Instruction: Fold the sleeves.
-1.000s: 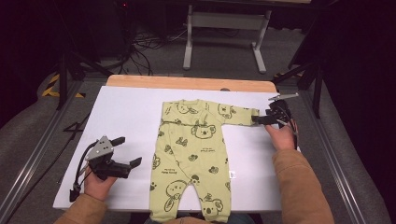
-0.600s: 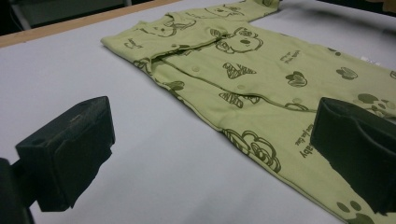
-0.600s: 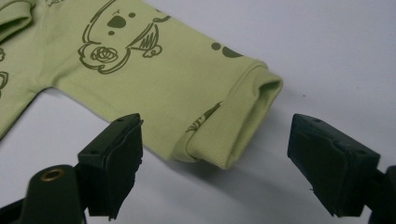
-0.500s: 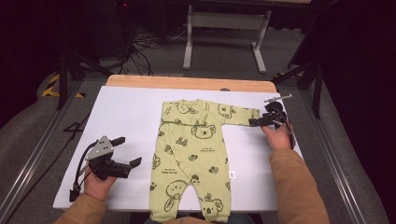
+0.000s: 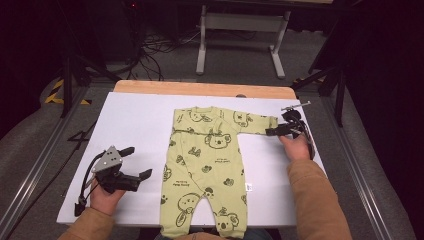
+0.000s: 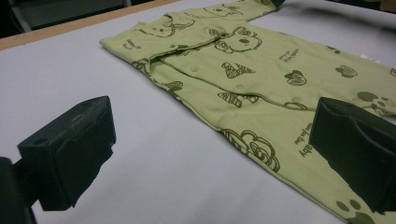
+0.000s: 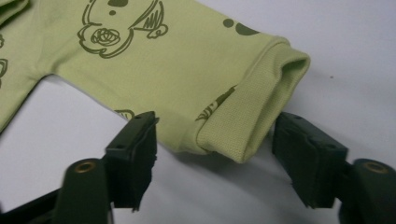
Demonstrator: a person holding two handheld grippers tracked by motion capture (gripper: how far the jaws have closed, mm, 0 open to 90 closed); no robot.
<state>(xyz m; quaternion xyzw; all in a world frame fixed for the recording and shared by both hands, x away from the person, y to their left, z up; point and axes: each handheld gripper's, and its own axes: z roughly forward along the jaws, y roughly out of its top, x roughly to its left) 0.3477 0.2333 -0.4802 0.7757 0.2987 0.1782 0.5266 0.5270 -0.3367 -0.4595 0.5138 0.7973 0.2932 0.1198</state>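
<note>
On the white counter, the pale green cotton baby romper with dark koala prints lies flat, centred. Your right tongs gape around its ribbed sleeve cuff; your left tongs rest apart beside it.

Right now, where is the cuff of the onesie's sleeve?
The sleeve cuff lies on the white table at the right side, between the open right tool.

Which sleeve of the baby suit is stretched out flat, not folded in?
The sleeve on the person's right, lying straight out sideways with its cuff between the open right tool. The other sleeve is folded in on the chest.
</note>
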